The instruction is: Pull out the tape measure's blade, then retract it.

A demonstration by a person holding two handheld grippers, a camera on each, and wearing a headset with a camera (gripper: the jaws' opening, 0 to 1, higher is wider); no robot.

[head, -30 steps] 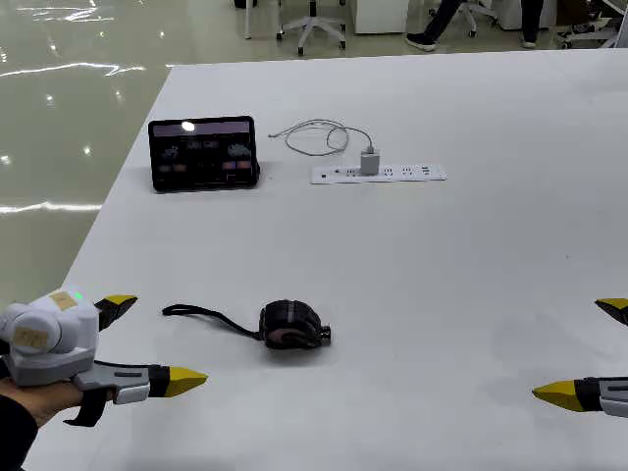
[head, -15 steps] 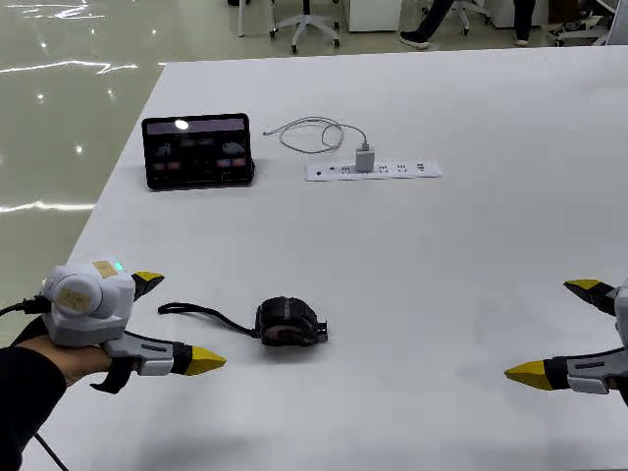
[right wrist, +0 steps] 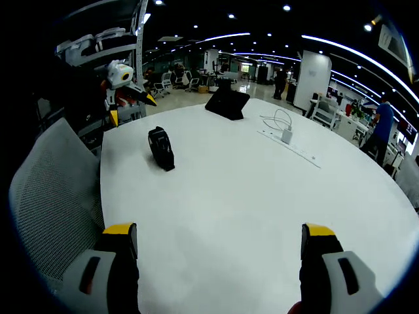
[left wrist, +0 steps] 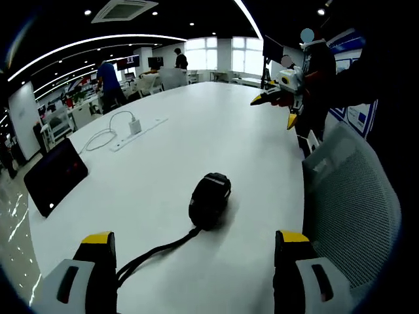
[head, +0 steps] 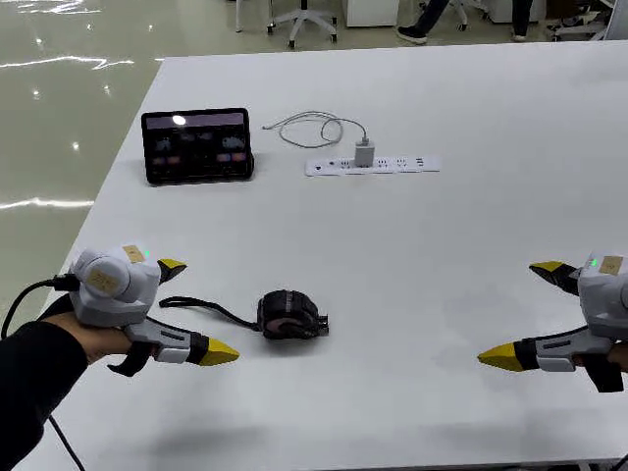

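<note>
A black tape measure (head: 290,315) lies on the white table (head: 412,245), its black wrist strap (head: 201,306) trailing left. No blade is pulled out. My left gripper (head: 194,309) stands open just left of it, yellow tips on either side of the strap end. In the left gripper view the tape measure (left wrist: 209,197) sits ahead of the open left gripper (left wrist: 195,243), apart from it. My right gripper (head: 528,312) is open far to the right, holding nothing. The right gripper view has the tape measure (right wrist: 161,148) well ahead of the open right gripper (right wrist: 219,235).
A dark tablet (head: 196,145) stands at the back left. A white power strip (head: 373,164) with a charger and coiled cable (head: 312,128) lies behind the middle. The table's front edge runs just below both grippers. A mesh chair back (left wrist: 357,196) stands beside the table.
Both grippers have moved inward toward the tape measure, the left one up beside the strap. The tape measure has not moved.
</note>
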